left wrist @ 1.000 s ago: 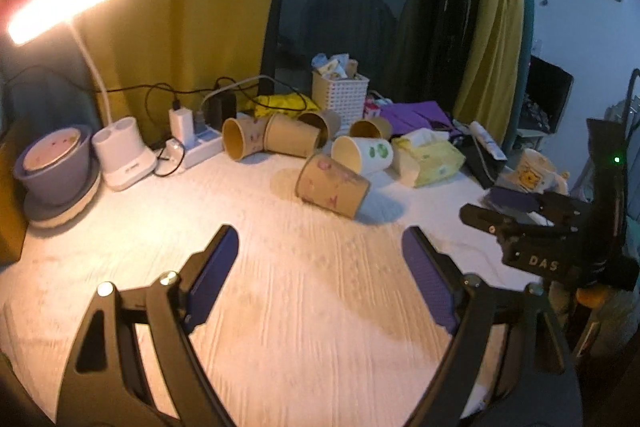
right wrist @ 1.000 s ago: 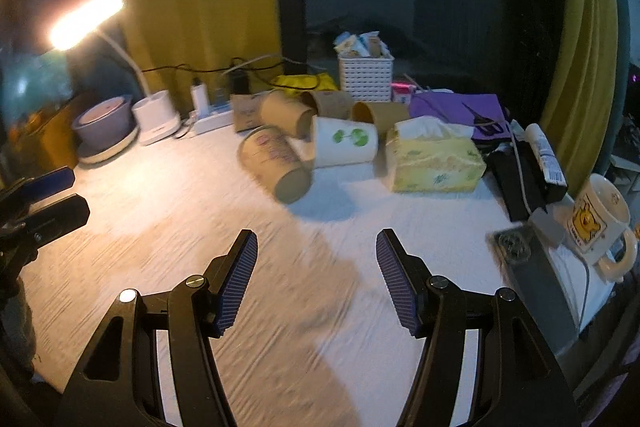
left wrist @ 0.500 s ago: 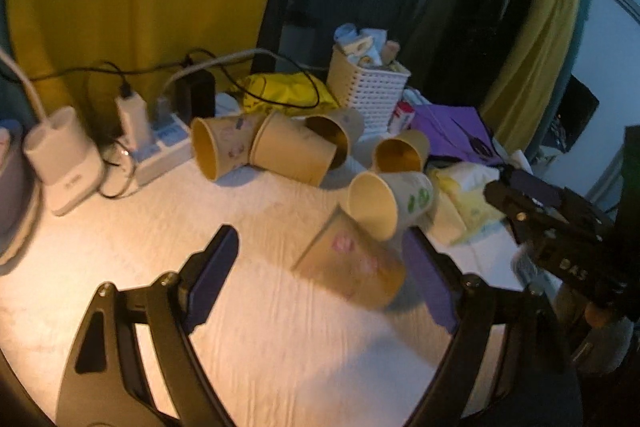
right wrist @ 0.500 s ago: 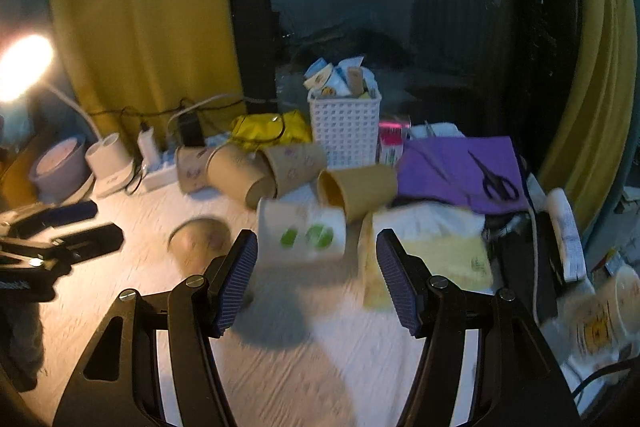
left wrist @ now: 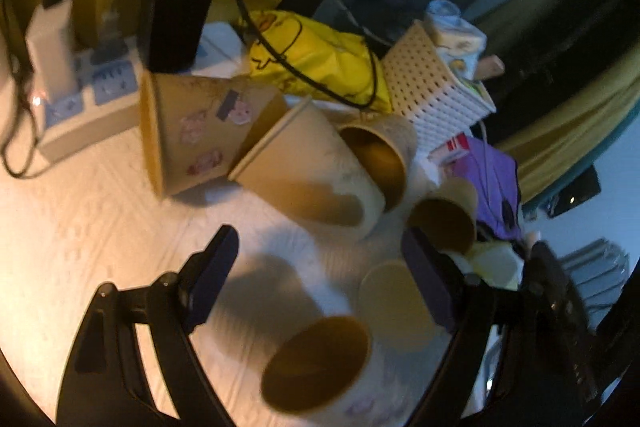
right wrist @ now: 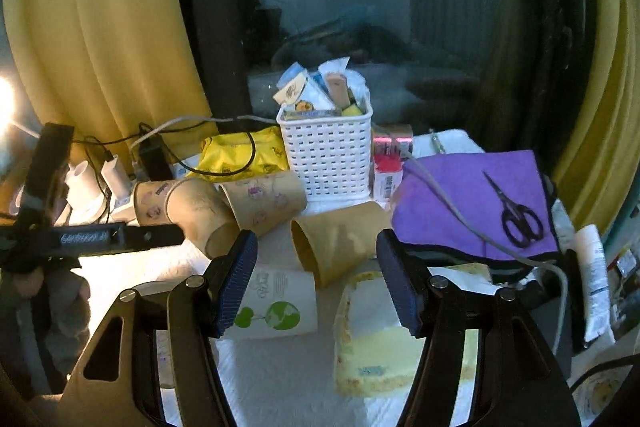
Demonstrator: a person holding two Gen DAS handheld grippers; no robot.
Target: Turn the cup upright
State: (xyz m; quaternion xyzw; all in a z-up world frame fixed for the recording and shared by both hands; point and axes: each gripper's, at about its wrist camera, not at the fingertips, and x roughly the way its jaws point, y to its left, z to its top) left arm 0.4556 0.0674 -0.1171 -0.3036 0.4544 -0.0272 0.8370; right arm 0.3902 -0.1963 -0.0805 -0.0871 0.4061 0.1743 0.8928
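Several paper cups lie on their sides on the white cloth. In the left wrist view my left gripper (left wrist: pixel 320 275) is open and empty above them; a brown cup (left wrist: pixel 316 363) with its mouth toward me lies just below the fingers, a white cup (left wrist: pixel 394 303) beside the right finger, and a plain tan cup (left wrist: pixel 316 175) ahead. In the right wrist view my right gripper (right wrist: pixel 316 277) is open and empty; a plain brown cup (right wrist: pixel 340 243) lies between its fingertips, and a white cup with a green print (right wrist: pixel 276 307) lies by the left finger.
A white basket (right wrist: pixel 326 155) of packets, a yellow bag (right wrist: pixel 244 155), a power strip (left wrist: pixel 80 107) with chargers and cables stand at the back. A tissue box (right wrist: pixel 384 331), purple cloth (right wrist: pixel 472 203) with scissors (right wrist: pixel 518 215) lie right. The other gripper (right wrist: pixel 80 235) shows at left.
Both grippers have moved forward and closer to the pile of cups, which now fills the views. The left gripper tilted downward over the cups. Both stay open.
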